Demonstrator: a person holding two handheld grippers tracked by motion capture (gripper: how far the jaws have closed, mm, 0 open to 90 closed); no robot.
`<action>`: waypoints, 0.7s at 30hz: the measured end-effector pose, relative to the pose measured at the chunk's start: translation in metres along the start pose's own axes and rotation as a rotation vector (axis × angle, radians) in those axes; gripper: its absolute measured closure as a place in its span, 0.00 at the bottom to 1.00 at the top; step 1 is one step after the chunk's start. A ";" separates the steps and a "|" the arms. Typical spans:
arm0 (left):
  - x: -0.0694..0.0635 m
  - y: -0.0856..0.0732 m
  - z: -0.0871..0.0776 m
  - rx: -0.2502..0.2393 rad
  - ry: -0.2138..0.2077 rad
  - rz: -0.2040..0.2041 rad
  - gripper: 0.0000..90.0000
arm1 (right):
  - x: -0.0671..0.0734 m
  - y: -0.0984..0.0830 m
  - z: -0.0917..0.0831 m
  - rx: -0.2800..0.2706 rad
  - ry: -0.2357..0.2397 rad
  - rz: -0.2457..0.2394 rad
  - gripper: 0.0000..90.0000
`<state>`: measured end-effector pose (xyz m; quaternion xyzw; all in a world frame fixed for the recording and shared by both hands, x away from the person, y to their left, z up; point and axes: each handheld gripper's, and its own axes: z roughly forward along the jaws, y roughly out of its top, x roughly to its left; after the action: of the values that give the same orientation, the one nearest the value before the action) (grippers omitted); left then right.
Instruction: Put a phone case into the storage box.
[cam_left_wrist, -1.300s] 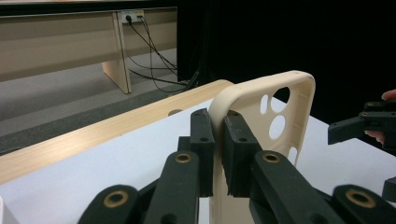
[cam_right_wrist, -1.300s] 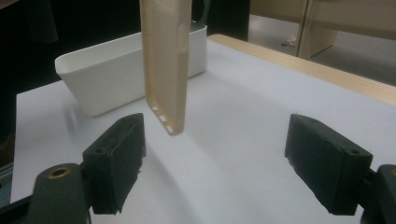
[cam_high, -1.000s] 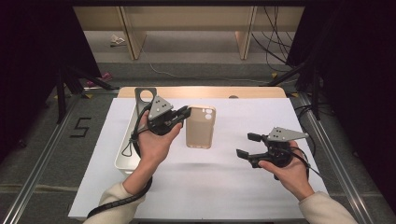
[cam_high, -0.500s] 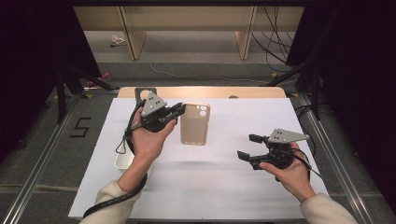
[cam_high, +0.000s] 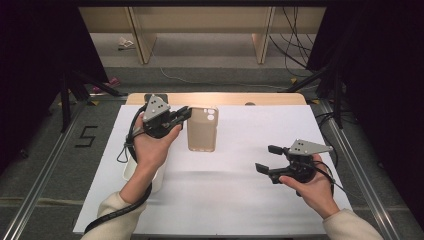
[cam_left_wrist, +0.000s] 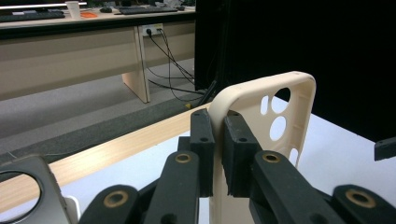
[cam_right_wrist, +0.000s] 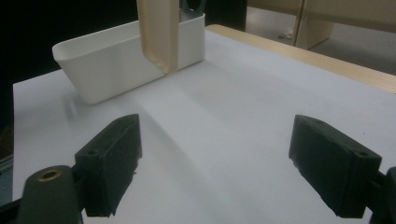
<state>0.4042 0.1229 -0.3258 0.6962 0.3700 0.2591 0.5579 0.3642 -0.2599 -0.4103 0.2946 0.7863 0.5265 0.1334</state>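
Now your left claw pinches the case by its edge, aloft beside the bin, while your right claw waits wide; next, probably set it down.

- I see a wooden table under a white sheet, standing on grey carpet.
- Black curtains close in both sides.
- Beyond, pale desk legs with cables trailing on the floor.
- A black "5" marks the carpet at left.
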 end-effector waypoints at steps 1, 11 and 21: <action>0.001 0.000 -0.001 0.000 0.002 -0.001 0.92 | 0.000 0.000 0.000 -0.002 0.000 0.001 0.20; 0.012 0.004 -0.007 -0.008 0.013 0.001 0.92 | 0.000 -0.002 -0.003 -0.003 -0.001 0.005 0.20; 0.027 0.007 -0.013 -0.012 0.031 -0.001 0.92 | 0.000 -0.003 -0.005 -0.005 -0.007 0.007 0.20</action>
<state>0.4111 0.1514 -0.3175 0.6886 0.3776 0.2717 0.5563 0.3605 -0.2641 -0.4114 0.2987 0.7833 0.5281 0.1351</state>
